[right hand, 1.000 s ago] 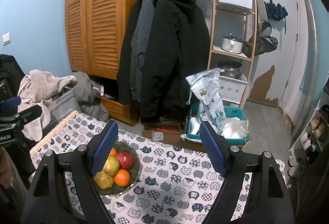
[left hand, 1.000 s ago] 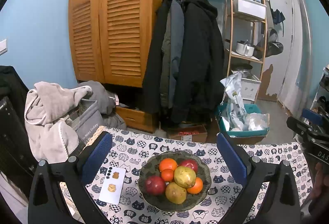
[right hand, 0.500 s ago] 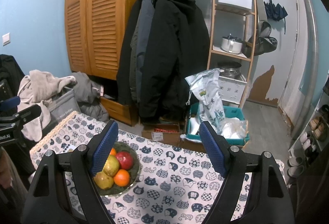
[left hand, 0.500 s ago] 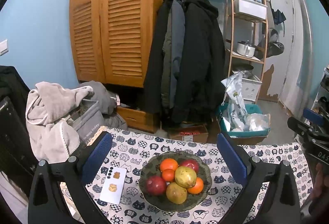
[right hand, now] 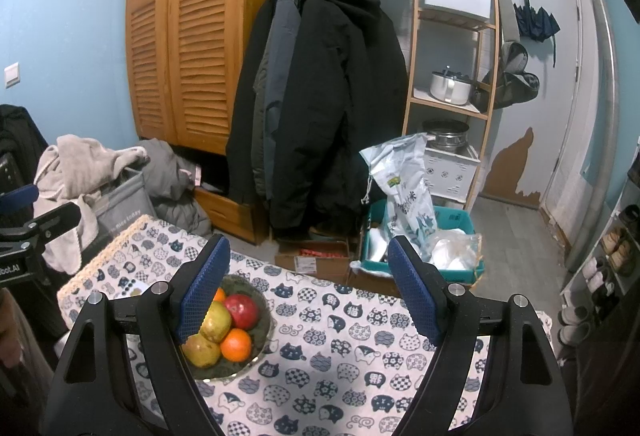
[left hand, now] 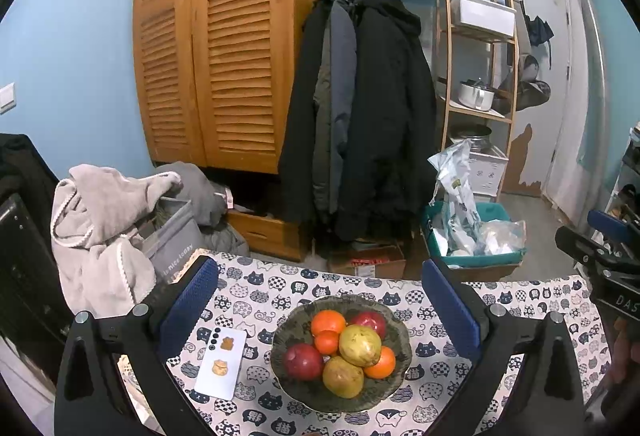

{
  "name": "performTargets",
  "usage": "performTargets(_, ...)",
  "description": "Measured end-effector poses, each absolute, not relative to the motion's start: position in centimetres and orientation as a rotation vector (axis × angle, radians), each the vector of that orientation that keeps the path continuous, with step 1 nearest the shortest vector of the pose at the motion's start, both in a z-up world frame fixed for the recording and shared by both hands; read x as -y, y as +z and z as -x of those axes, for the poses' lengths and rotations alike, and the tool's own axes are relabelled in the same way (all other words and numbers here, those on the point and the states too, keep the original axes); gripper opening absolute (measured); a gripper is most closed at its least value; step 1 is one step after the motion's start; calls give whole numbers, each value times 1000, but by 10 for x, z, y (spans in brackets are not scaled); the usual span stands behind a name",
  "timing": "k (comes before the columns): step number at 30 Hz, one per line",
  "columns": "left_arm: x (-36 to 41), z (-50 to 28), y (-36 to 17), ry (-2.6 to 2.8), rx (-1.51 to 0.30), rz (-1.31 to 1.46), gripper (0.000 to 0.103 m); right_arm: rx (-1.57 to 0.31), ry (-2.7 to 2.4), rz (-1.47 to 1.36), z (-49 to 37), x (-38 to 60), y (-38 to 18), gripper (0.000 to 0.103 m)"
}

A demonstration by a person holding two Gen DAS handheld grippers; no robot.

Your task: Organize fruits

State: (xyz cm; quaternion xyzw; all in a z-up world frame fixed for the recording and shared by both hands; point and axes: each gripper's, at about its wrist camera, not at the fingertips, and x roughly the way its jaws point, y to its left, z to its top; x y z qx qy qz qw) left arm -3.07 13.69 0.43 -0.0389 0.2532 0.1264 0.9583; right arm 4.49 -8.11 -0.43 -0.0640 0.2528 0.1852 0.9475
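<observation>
From my left gripper [left hand: 320,300] I count seven fruits heaped in one dark green bowl [left hand: 402,336]: three oranges, two red apples and two yellow-green pears. The largest orange [left hand: 328,321] sits at the back, a small orange [left hand: 326,341] in the middle, and a third orange [left hand: 380,361] on the right edge. One red apple [left hand: 303,361] is at the front left, the other red apple [left hand: 370,322] at the back right. The upper pear [left hand: 360,345] lies tilted with its long axis running from back left to front right; the lower pear [left hand: 343,376] lies in front of it, and I cannot tell which way it points.

The bowl stands on a tablecloth [left hand: 264,288] printed with cats. Just beside the bowl on its left lies one white phone [left hand: 221,363], its long axis pointing away from me.

My left gripper hangs above the bowl, spread wide, gripping nothing and touching nothing. My right gripper [right hand: 308,284] is likewise spread wide and empty, held above the cloth with the bowl [right hand: 260,332] off to its left, partly hidden behind its left finger.
</observation>
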Motion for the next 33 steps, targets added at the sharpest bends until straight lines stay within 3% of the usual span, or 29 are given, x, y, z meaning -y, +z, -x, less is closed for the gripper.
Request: performTargets(33, -138, 25, 5, 259, -532, 85, 102, -520, 370, 134, -51, 95, -2, 80)
